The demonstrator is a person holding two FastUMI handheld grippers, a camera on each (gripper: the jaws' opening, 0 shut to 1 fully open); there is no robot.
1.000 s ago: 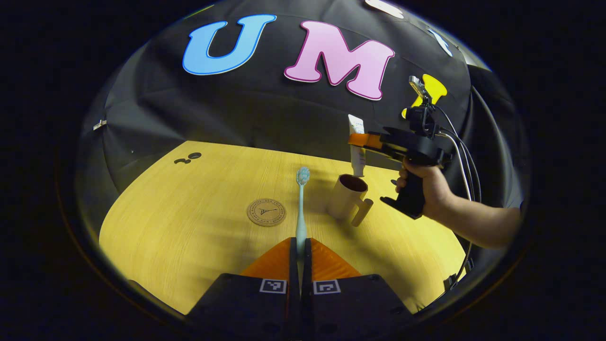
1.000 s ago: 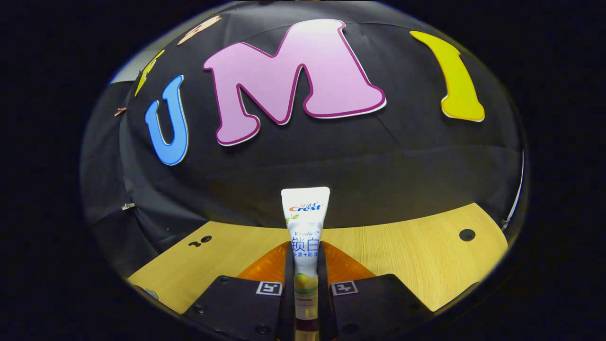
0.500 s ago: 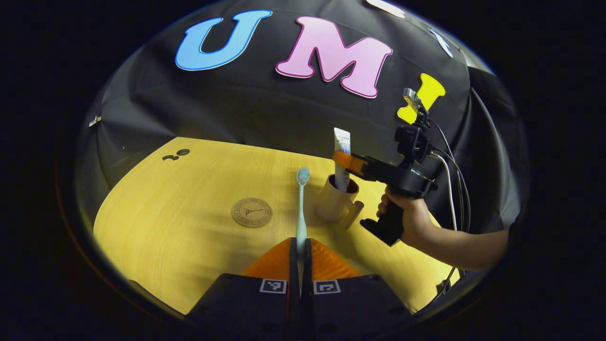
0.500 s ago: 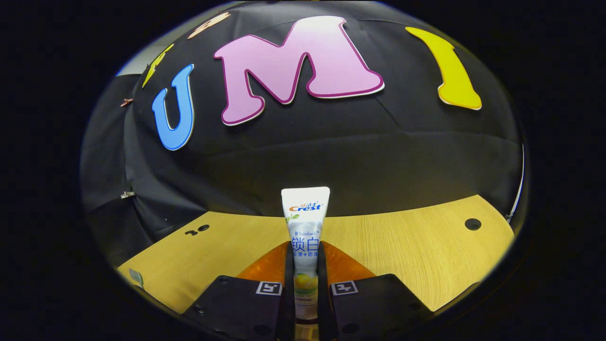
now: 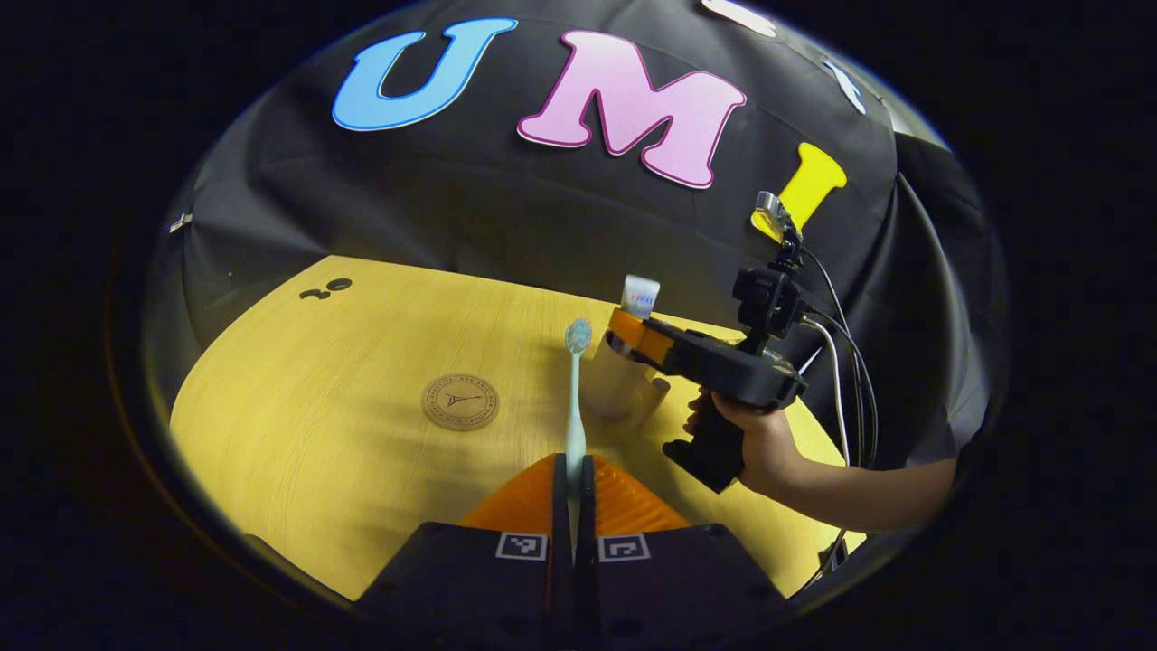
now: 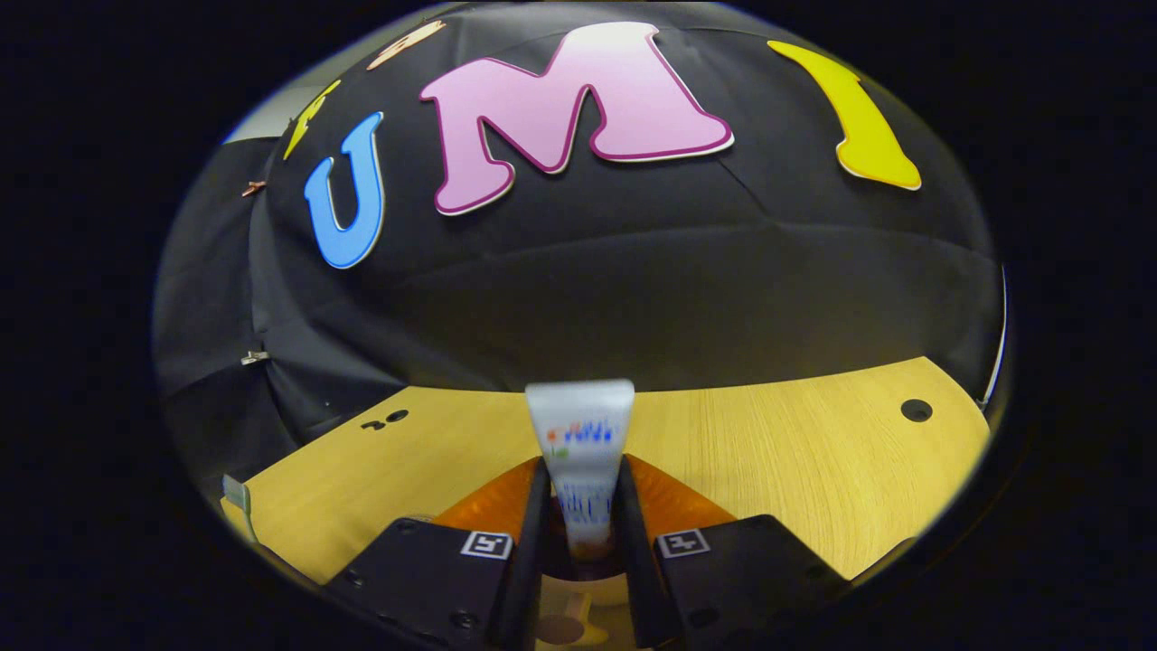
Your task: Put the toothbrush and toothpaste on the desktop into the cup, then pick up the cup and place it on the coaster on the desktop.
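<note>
Toothpaste (image 6: 581,434) stands upright in the cup (image 5: 613,384) on the worktop (image 5: 316,407), my right tongs (image 6: 578,506) parted around it. My left tongs (image 5: 573,479) grip the toothbrush (image 5: 575,389); the coaster (image 5: 460,402) lies near the cup.

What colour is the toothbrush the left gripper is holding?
Pale blue, handle and bristle head alike. The toothbrush shows best in the left gripper view, rising from between the orange fingers.

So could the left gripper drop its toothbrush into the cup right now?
Probably not yet: the right gripper sits right over the cup with the toothpaste between its jaws, blocking the way for the toothbrush.
</note>
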